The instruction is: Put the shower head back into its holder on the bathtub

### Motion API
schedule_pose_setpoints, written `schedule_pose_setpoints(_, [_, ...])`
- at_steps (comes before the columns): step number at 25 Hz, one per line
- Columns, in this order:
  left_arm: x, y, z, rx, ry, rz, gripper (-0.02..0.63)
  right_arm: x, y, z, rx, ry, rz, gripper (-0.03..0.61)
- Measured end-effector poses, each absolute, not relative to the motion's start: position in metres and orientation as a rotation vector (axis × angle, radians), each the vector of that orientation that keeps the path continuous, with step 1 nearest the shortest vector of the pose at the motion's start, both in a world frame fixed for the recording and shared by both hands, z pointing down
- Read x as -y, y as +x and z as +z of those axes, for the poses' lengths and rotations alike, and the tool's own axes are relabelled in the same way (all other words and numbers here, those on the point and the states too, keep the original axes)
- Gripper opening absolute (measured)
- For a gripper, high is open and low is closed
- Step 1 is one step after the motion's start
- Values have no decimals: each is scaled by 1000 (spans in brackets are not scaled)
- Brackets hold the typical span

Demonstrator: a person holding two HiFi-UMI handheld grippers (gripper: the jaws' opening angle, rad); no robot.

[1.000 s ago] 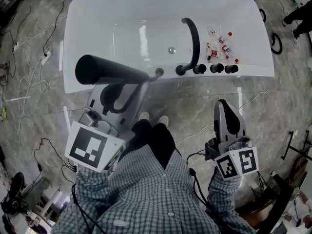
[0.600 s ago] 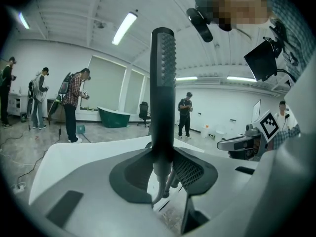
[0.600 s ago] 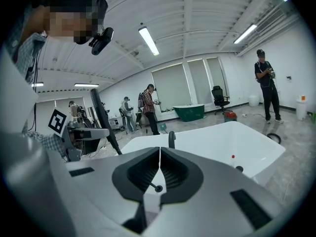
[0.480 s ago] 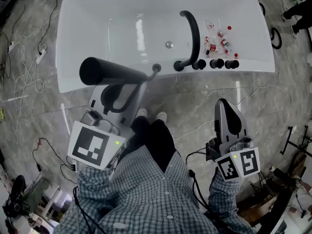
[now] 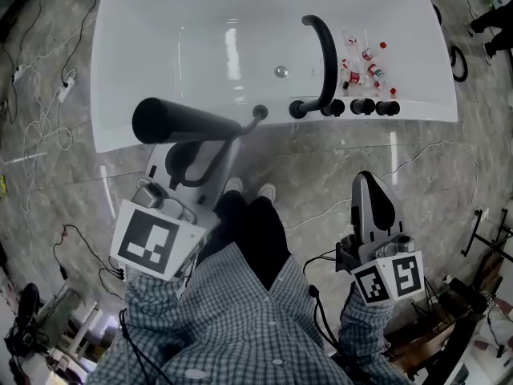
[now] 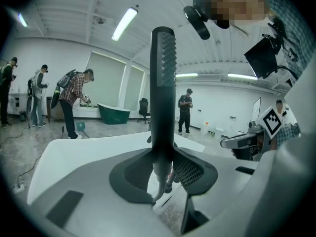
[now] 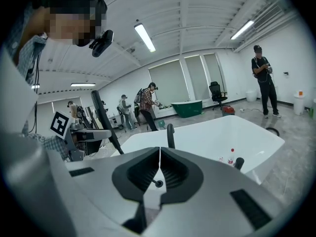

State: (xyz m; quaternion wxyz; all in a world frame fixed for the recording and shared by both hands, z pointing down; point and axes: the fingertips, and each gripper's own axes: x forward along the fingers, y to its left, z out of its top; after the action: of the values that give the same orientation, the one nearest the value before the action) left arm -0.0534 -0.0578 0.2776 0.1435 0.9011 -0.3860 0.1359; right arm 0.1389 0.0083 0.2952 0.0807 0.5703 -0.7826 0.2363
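Observation:
The black shower head (image 5: 186, 123) is a long bar lying crosswise just in front of the white bathtub (image 5: 160, 70). My left gripper (image 5: 199, 152) is shut on its handle end. In the left gripper view the shower head (image 6: 163, 83) stands upright between the jaws of that gripper (image 6: 163, 163). A small black holder (image 5: 259, 112) sits on the tub's near rim, just right of the handle tip. My right gripper (image 5: 374, 203) hangs lower right over the floor, shut and empty; its jaws (image 7: 159, 154) meet with nothing between them.
A curved black faucet spout (image 5: 324, 54) and three black knobs (image 5: 361, 107) sit on the rim right of the holder. Several small bottles (image 5: 365, 62) lie inside the tub. Cables (image 5: 48, 127) trail on the marble floor. People stand in the background (image 6: 74, 100).
The head camera's view has drifted slightly, so the tub sits a little differently in frame. The left gripper still holds the shower head in the same spot; the right gripper dropped slightly.

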Motion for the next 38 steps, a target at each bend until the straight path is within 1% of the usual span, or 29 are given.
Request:
schedule_pose_setpoints(8, [64, -49, 290, 1105, 2600, 383, 129, -1, 145, 311, 2330, 1710, 720, 18])
schedule_pose_setpoints(17, [65, -56, 310, 1151, 2554, 395, 129, -6, 134, 334, 2350, 1668, 767, 18])
schedule_pose_setpoints(38, [66, -49, 376, 1157, 2509, 422, 129, -16, 122, 395, 2329, 1576, 853, 18])
